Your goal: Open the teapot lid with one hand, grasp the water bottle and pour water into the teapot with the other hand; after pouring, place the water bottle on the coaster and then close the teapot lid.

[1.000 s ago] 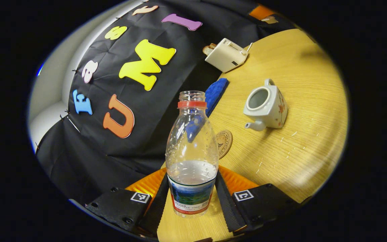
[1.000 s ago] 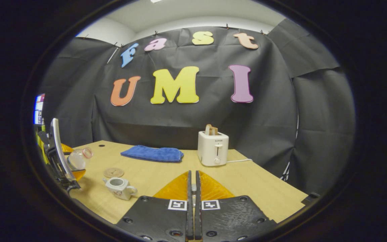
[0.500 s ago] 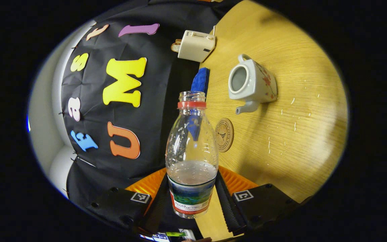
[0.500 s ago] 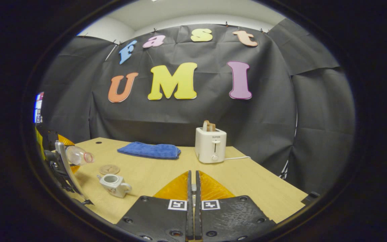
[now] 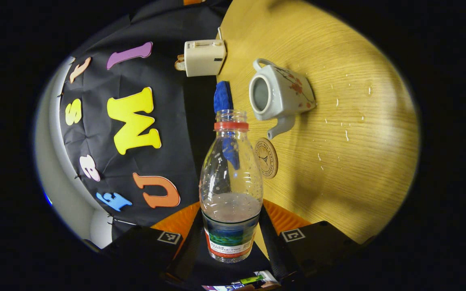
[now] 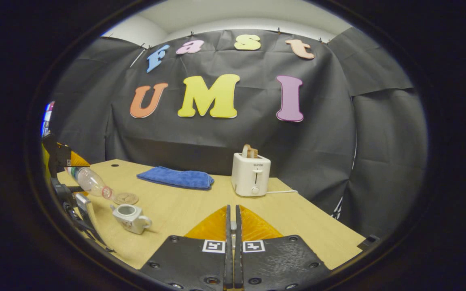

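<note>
My left gripper [image 5: 231,210] is shut on the lower body of a clear water bottle [image 5: 231,178], which has no cap and holds a little water. In the right gripper view the bottle [image 6: 91,182] lies tilted, with its mouth pointing down toward the white teapot [image 6: 130,218]. The teapot [image 5: 283,95] stands lidless on the table, its opening beyond the bottle's mouth. A round cork coaster [image 5: 266,157] lies beside the spout. My right gripper [image 6: 233,208] is shut, raised above the table, with nothing showing between its fingers.
At the back of the wooden table [image 6: 297,218] stand a white toaster [image 6: 251,174] with bread in it and a folded blue cloth [image 6: 175,178]. Small water drops [image 5: 338,121] dot the table near the teapot.
The left gripper has tipped the bottle over further, bringing its mouth down and closer to the teapot. The right gripper has stayed shut and almost still.
</note>
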`<state>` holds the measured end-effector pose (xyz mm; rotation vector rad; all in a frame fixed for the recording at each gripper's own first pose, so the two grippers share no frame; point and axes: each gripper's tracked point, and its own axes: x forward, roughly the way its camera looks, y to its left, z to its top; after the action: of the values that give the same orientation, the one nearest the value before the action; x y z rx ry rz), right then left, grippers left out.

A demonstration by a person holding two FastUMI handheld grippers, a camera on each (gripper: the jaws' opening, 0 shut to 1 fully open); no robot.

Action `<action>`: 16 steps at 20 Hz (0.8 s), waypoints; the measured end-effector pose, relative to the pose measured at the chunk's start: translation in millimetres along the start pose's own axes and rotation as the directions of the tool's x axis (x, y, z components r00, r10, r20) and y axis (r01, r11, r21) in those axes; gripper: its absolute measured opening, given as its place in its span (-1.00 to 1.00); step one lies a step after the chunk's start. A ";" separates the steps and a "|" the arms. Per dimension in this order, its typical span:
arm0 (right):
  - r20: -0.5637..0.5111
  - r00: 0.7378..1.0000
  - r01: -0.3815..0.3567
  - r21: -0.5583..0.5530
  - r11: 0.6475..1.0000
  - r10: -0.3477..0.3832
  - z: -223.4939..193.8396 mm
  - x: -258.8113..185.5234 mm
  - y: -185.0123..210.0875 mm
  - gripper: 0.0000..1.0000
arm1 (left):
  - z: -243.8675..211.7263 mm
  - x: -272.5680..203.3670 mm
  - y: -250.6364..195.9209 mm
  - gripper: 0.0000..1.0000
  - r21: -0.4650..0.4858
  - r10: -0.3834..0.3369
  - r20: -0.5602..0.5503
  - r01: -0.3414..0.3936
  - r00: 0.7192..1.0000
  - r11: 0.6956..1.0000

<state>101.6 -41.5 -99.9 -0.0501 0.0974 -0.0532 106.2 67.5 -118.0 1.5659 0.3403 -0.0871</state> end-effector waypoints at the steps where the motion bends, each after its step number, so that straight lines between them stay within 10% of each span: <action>1: 0.003 1.000 0.002 0.005 1.000 -0.002 0.9 -0.7 -1.4 -0.98 | 0.6 -0.7 1.1 0.50 0.033 -0.002 -0.008 0.003 1.000 0.999; 16: 0.014 1.000 -0.015 0.056 0.998 0.014 5.7 -0.7 -11.7 -0.98 | 22.7 -2.5 19.5 0.50 0.281 0.003 -0.077 0.019 0.997 0.960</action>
<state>100.9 -52.9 -93.6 0.0060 0.0828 -0.0409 112.7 44.9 -99.2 1.8537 0.4079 -0.0849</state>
